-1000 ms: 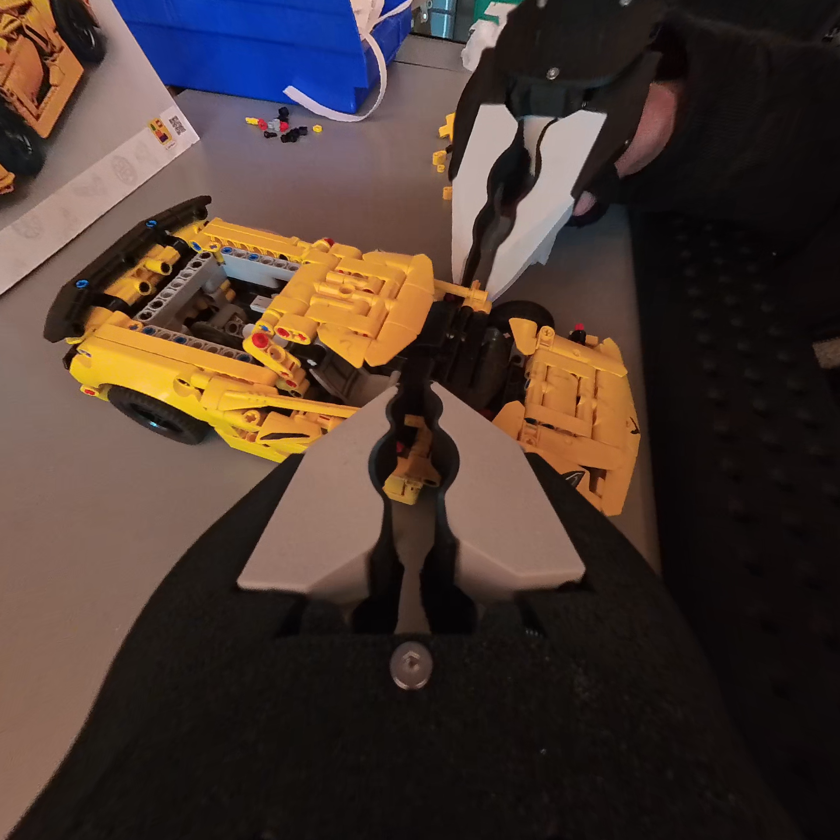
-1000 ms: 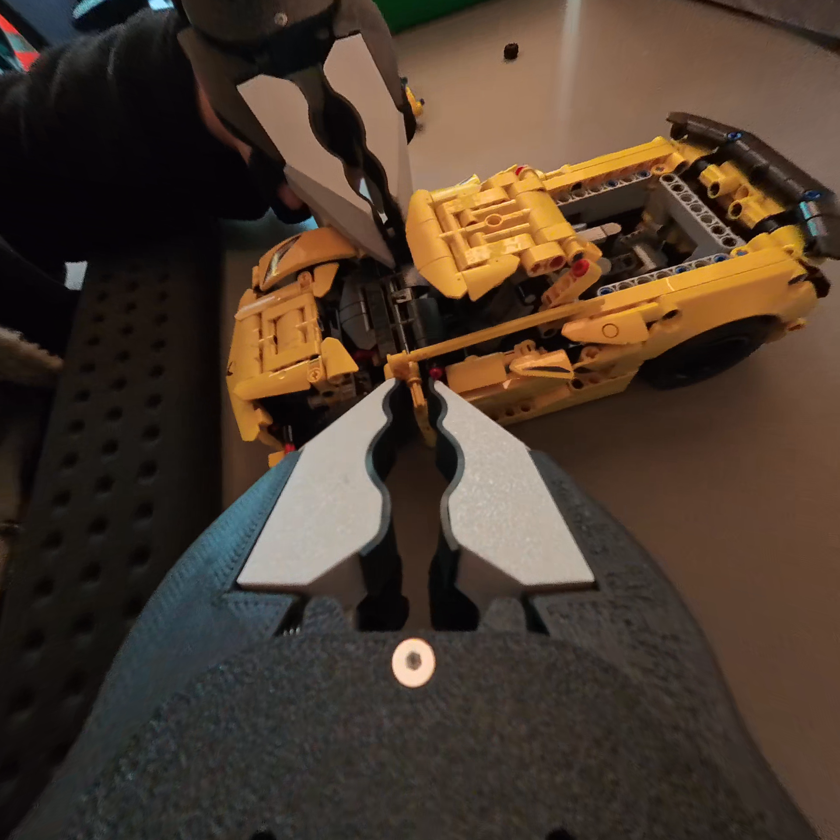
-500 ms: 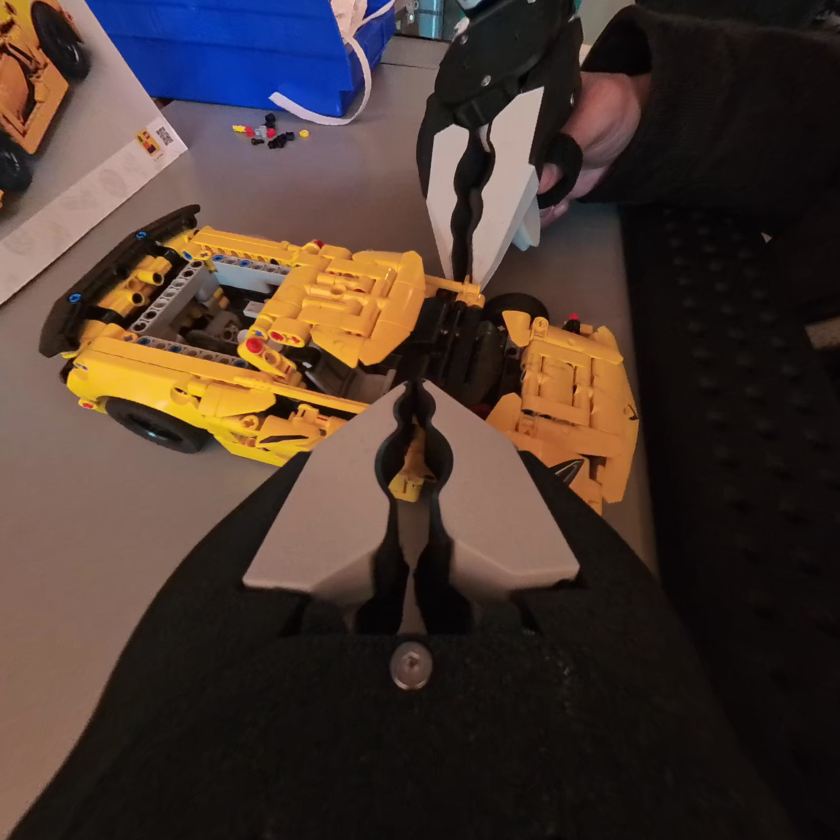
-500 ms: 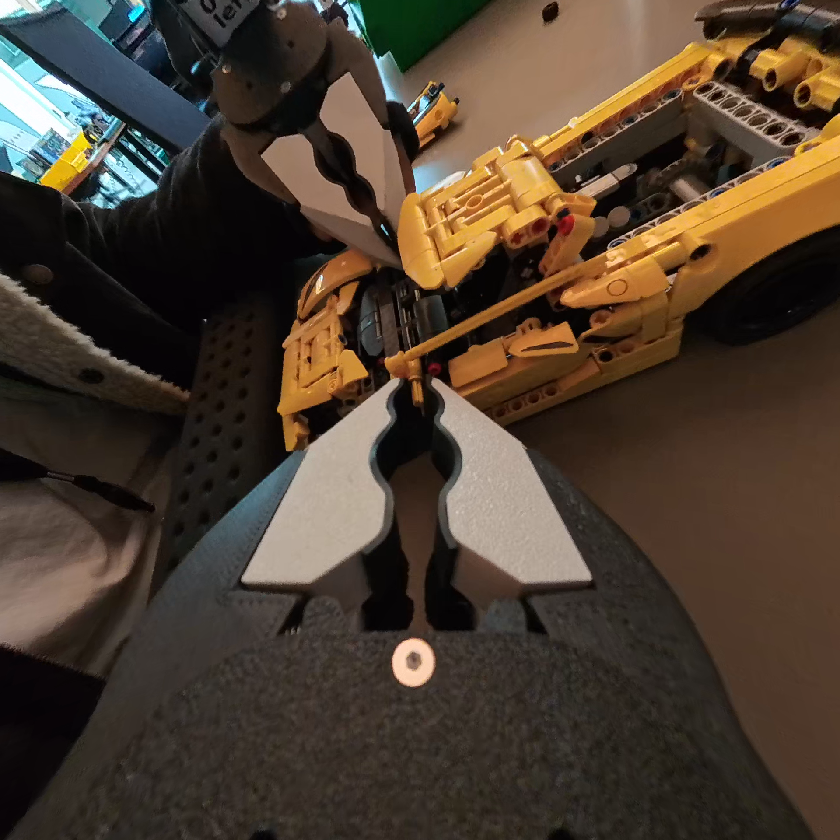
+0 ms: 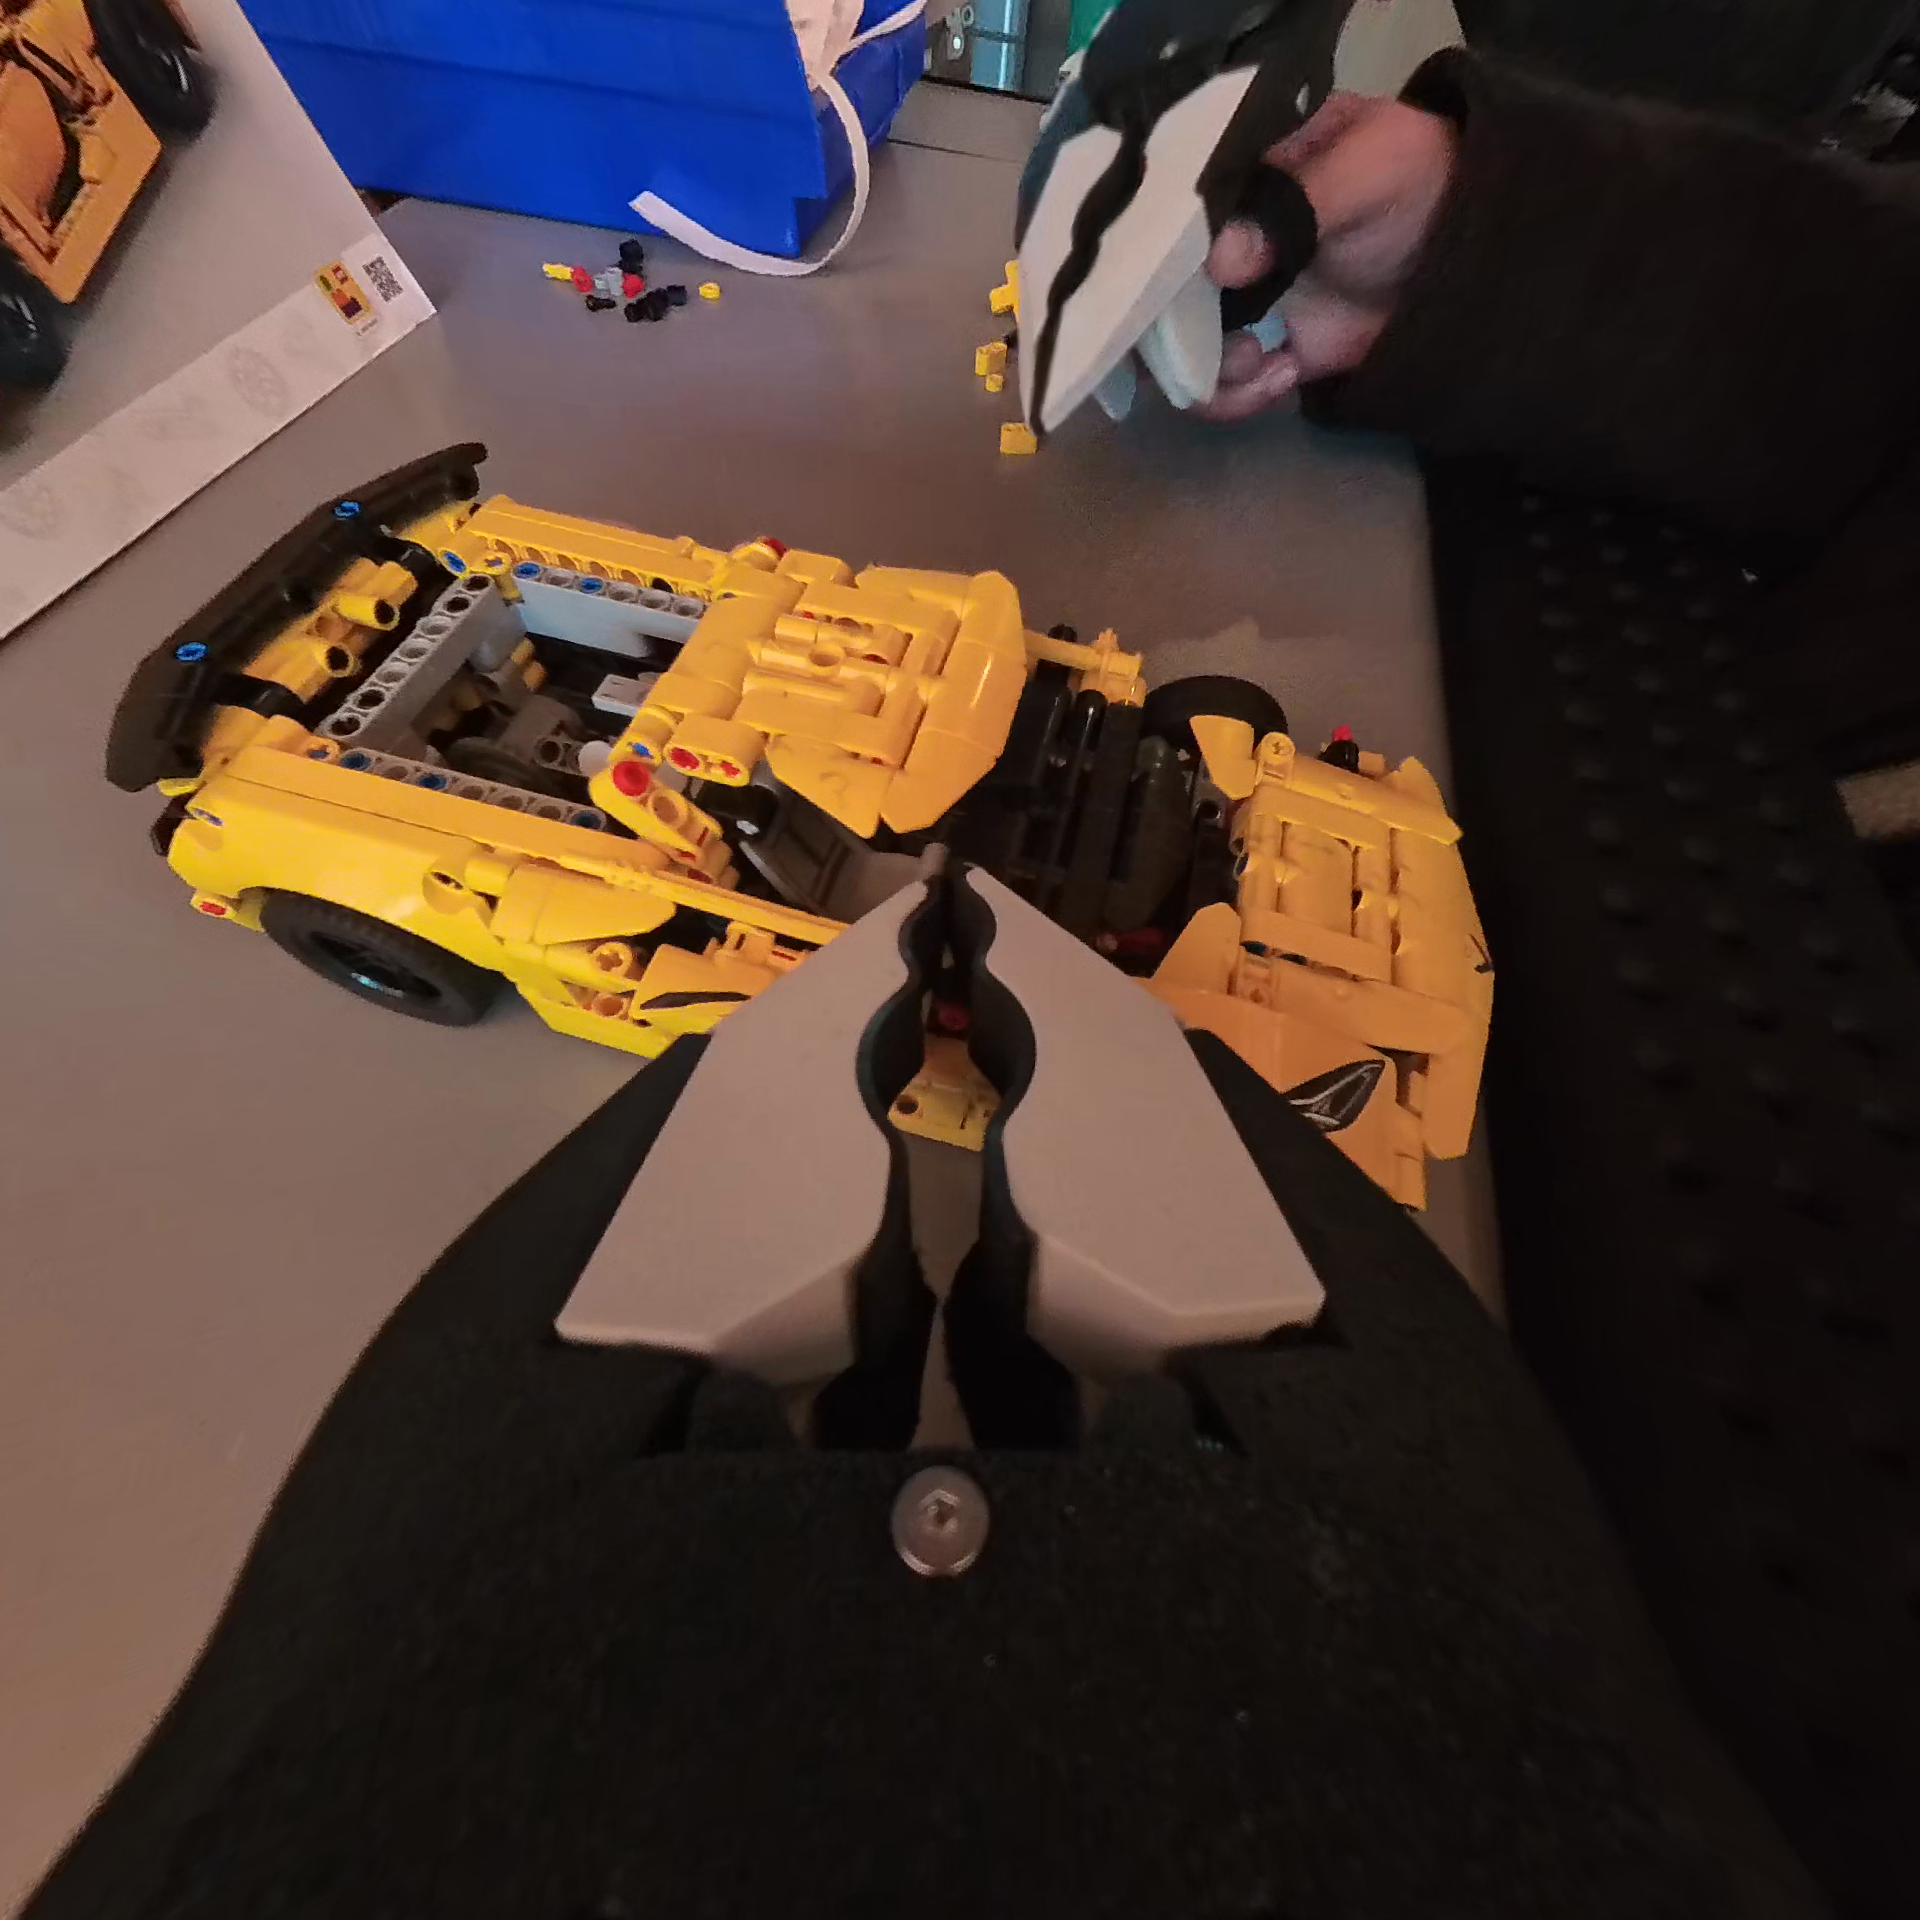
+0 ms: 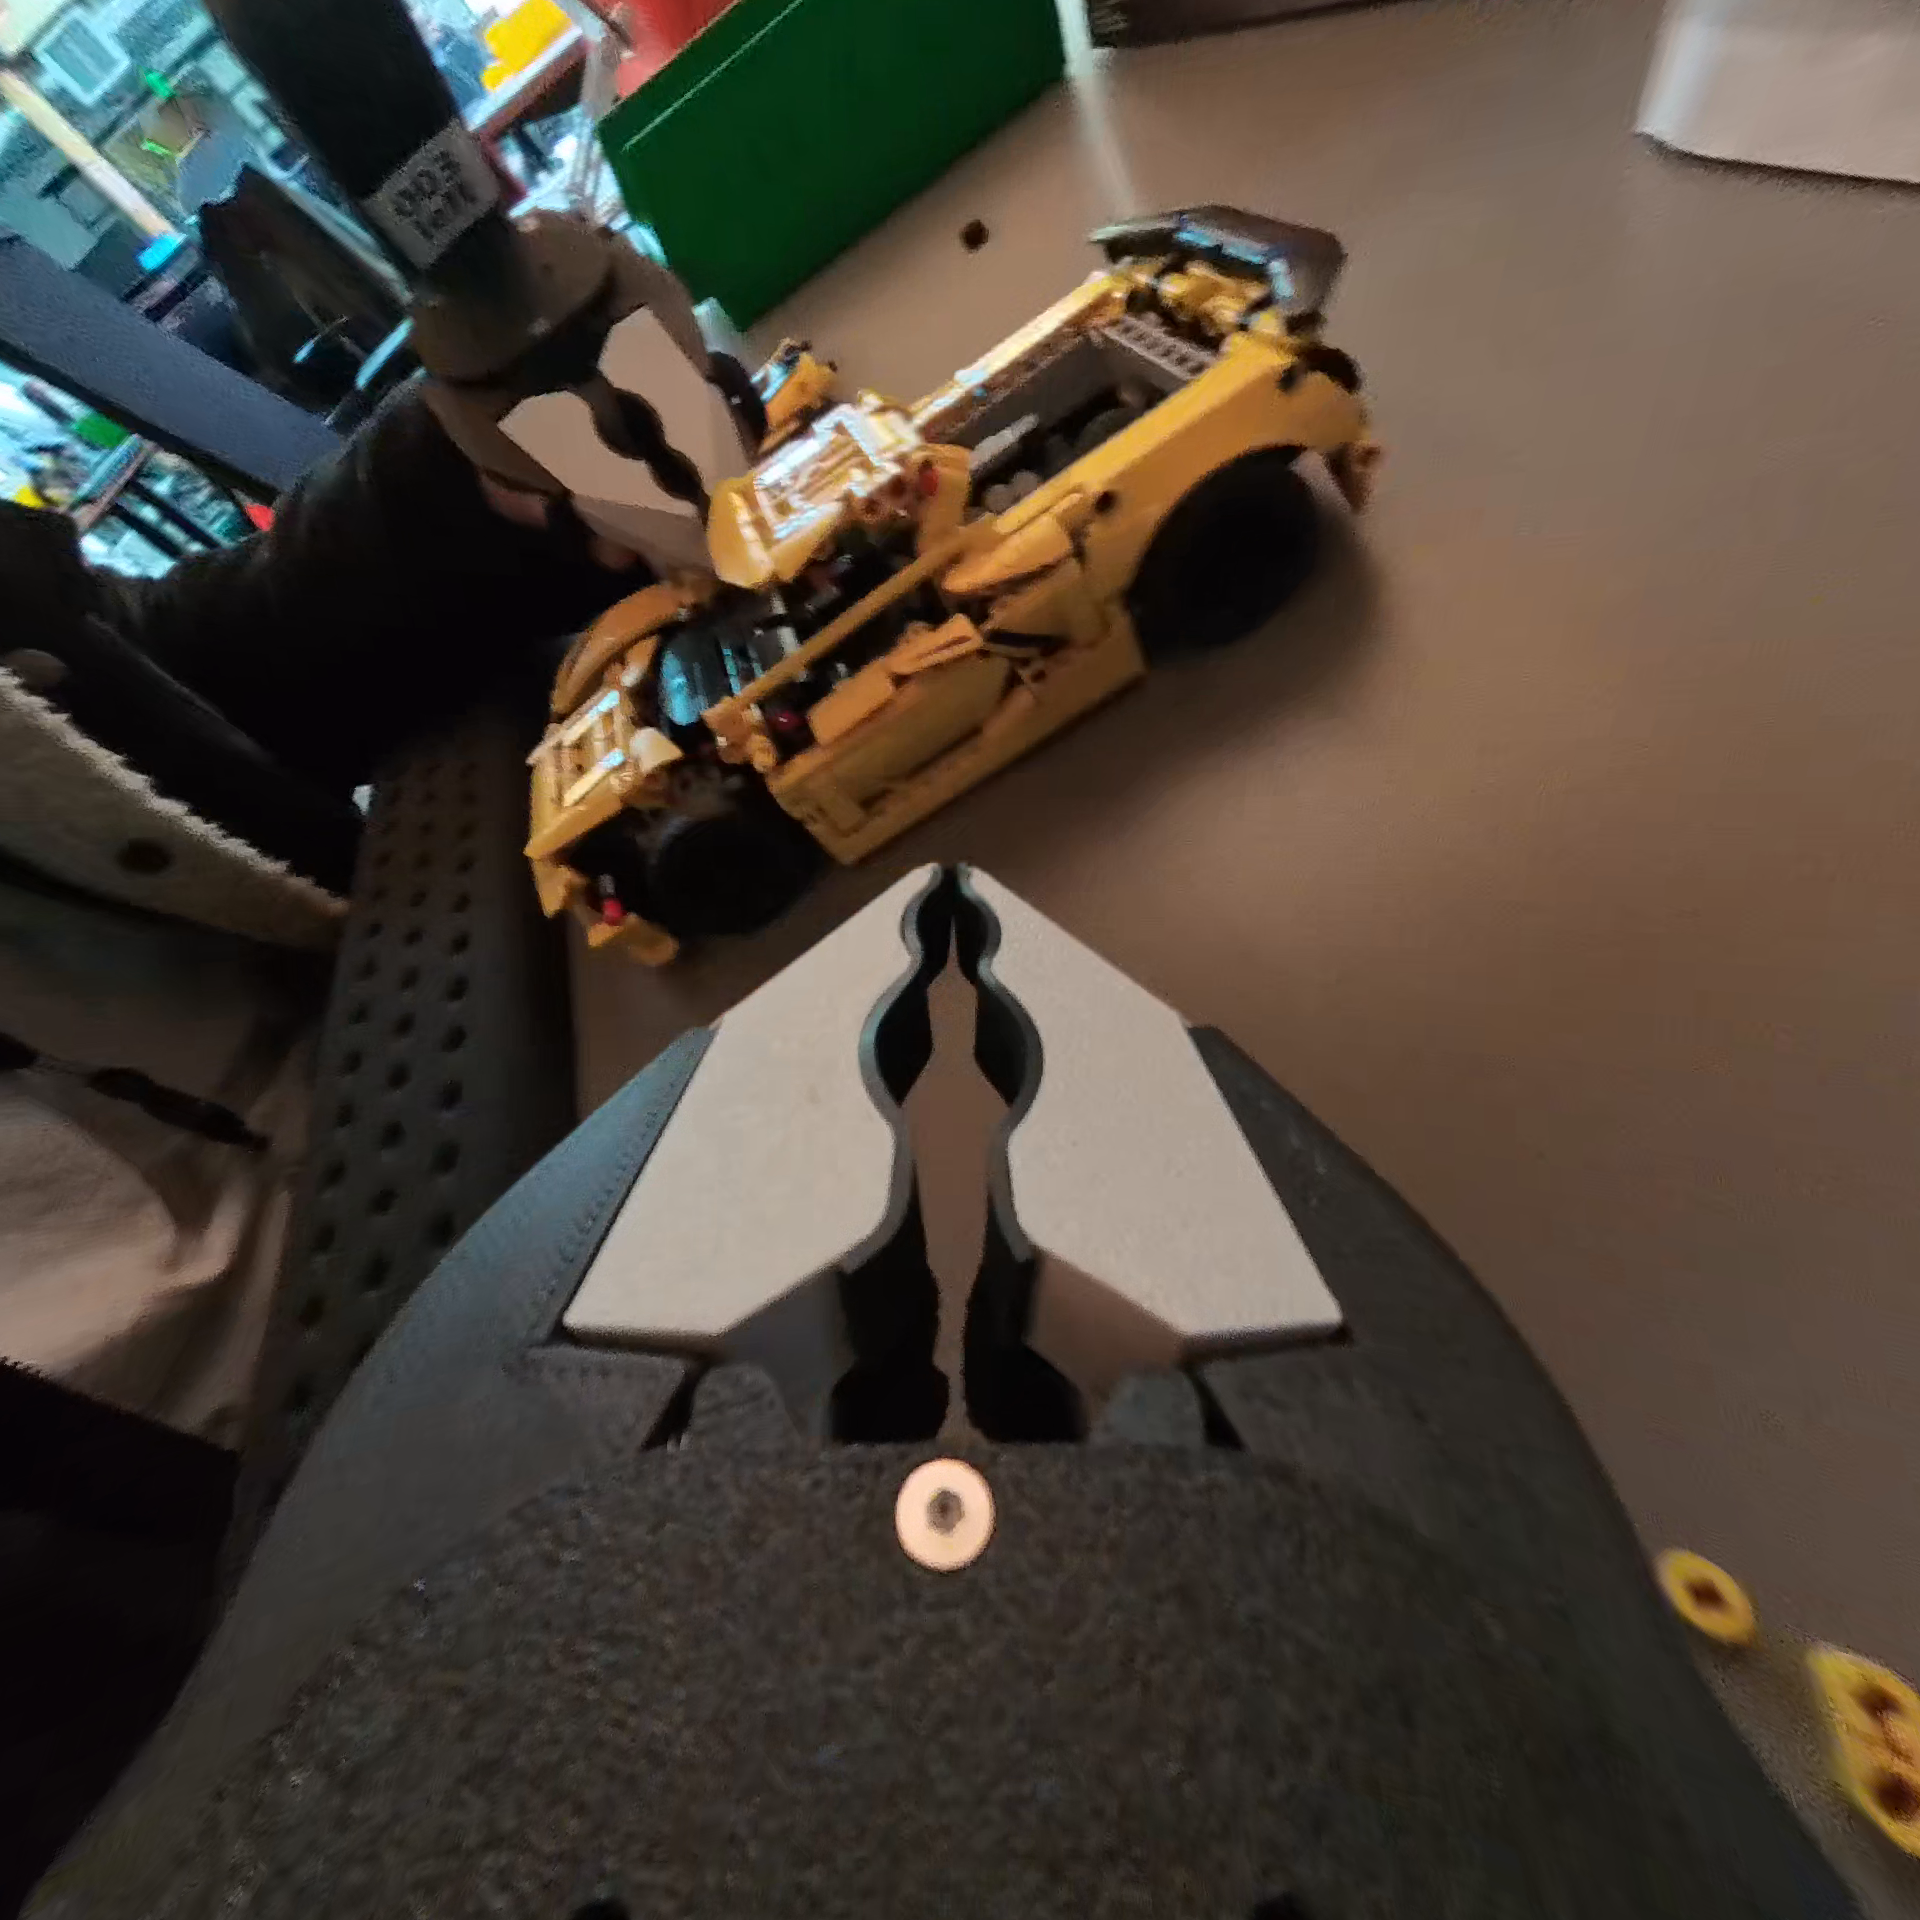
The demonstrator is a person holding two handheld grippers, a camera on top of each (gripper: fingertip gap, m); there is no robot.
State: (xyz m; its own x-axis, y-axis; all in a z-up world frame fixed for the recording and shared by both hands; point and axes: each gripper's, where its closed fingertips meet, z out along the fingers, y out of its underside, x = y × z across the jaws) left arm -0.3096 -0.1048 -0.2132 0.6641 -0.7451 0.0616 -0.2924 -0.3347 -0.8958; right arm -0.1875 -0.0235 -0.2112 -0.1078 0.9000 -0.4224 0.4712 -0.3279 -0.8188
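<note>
A yellow brick-built sports car (image 5: 831, 675) stands on the grey table, its black rear wing to the left in the left wrist view. My left gripper (image 5: 943, 862) is shut, its tips down in the open cockpit at the front edge of the roof. Whether it pinches a part I cannot tell. In the right wrist view it (image 6: 694, 509) touches the car (image 6: 1039, 582) by the roof. My right gripper (image 6: 948, 873) is shut and empty, clear of the car over bare table. In the left wrist view it (image 5: 1039, 416) hangs over a small yellow piece (image 5: 1016, 438).
A blue bin (image 5: 571, 104), a printed booklet (image 5: 156, 312) and small loose parts (image 5: 623, 291) lie behind the car. A green box (image 6: 831, 135) and a paper sheet (image 6: 1787, 94) are at the far side. A black perforated mat (image 5: 1662, 935) borders the table. Yellow pieces (image 6: 1704, 1610) lie near my right gripper. Left tips to right tips: about 15 cm.
My right gripper has left the thin yellow bar on the car's side and pulled back and away, its jaws closed fully. My left gripper stays at the cockpit.
</note>
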